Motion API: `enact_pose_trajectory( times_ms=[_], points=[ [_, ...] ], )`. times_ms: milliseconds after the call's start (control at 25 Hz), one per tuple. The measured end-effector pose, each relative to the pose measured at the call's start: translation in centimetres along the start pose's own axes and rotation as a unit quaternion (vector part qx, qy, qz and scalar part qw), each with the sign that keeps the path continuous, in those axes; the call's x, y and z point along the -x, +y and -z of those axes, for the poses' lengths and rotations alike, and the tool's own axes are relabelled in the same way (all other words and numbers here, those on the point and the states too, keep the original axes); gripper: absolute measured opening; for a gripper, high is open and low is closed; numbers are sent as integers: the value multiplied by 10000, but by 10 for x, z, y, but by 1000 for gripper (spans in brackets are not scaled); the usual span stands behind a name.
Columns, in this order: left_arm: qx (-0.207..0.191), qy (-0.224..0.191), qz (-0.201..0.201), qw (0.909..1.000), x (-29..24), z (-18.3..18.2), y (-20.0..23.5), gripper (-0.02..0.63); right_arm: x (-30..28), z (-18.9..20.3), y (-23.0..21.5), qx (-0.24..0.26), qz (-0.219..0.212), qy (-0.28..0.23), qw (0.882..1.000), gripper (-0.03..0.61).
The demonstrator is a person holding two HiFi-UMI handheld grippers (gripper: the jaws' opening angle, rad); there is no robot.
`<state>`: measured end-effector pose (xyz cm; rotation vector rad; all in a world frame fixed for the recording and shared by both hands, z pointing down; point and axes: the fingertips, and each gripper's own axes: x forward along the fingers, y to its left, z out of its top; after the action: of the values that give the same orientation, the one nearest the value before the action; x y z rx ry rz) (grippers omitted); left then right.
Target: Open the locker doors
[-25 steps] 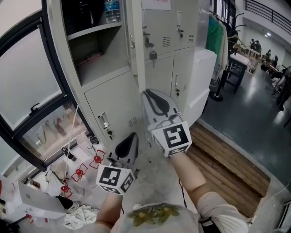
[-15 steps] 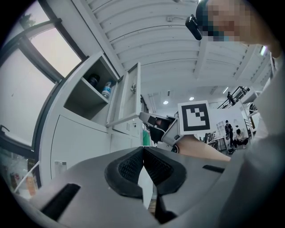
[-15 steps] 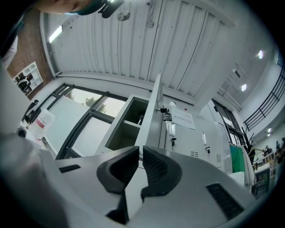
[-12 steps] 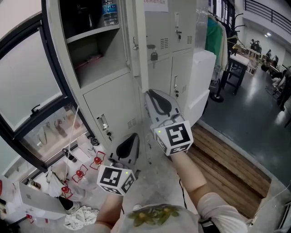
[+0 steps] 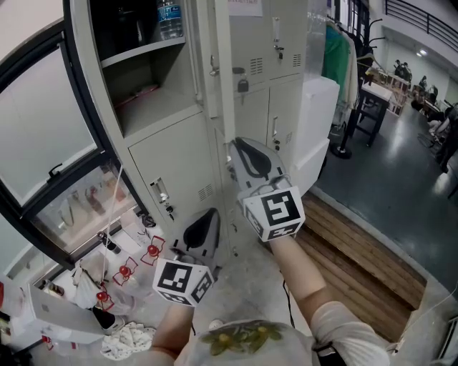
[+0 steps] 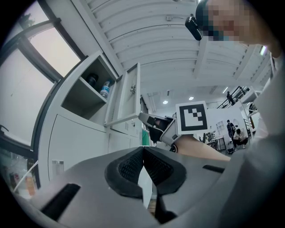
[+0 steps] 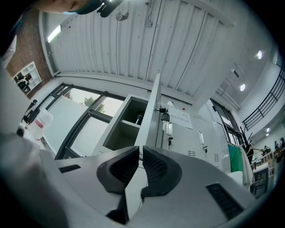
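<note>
"What's the room like from where you stand?"

"A bank of grey lockers [image 5: 172, 164] against a big black-framed window [image 5: 43, 143]. To the right of the grippers lie wooden boards [image 5: 358, 250], then a dark glossy floor [image 5: 401, 179] running off to tables with people sitting at them."

"And the grippers?"

"There are two. The right gripper [image 7: 138, 153] has its pads nipped on the thin free edge of the open locker door [image 7: 150, 118], which runs straight up from between the fingers. The left gripper [image 6: 143, 153] sits lower and to the left, pads pressed together on nothing."

"How many doors?"

"One open, on the upper left compartment. I count five closed: one just left of the right fingers, under the open compartment, and four to their right. There's one water bottle [image 5: 169, 18] up in the open compartment, and one padlock [image 5: 242, 86] above the right fingers."

"Any difference between the views?"

"Only the head view gives the floor. Only the gripper views give the ribbed white ceiling [image 7: 147, 40]. The left one also catches the right gripper's marker cube [image 6: 193, 117]. The right one shows a paper notice [image 7: 181, 117] on a locker front."
</note>
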<state>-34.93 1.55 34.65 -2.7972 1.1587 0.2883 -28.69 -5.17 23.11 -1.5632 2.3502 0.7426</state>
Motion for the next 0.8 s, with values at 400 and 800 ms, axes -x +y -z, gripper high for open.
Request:
enact_pose_trajectory(
  times_ms=[400,800],
  points=[
    [36,3,-25,10000,1,2,-7,28,8,-5,0,-157,-57,-156,9997,46],
    [99,2,-61,9999,2,3,-12,28,51,-5,38,-101,-436,-278,9986,41]
  ],
)
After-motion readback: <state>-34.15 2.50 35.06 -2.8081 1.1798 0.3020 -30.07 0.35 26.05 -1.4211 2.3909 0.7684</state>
